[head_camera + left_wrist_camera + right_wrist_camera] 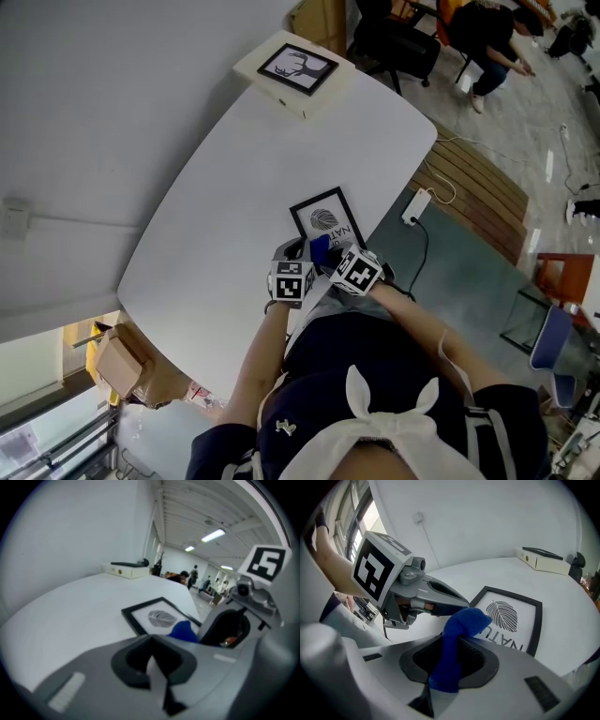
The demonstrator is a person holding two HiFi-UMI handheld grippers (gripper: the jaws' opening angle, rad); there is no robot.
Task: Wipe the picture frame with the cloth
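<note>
A black picture frame (326,219) with a leaf print lies flat on the white table (234,187), close to its near edge. My right gripper (325,253) is shut on a blue cloth (319,247), which sticks up from its jaws (461,625) just short of the picture frame's (511,617) near corner. My left gripper (293,253) sits right beside it on the left, jaws shut with nothing between them (152,660). In the left gripper view the frame (157,617) lies ahead, and the cloth (183,631) shows to the right.
A cream box (295,67) topped with a deer picture rests at the table's far end. A white wall runs along the left. On the floor at right are a power strip (415,206) and a wooden platform (478,192). A cardboard box (117,364) sits lower left.
</note>
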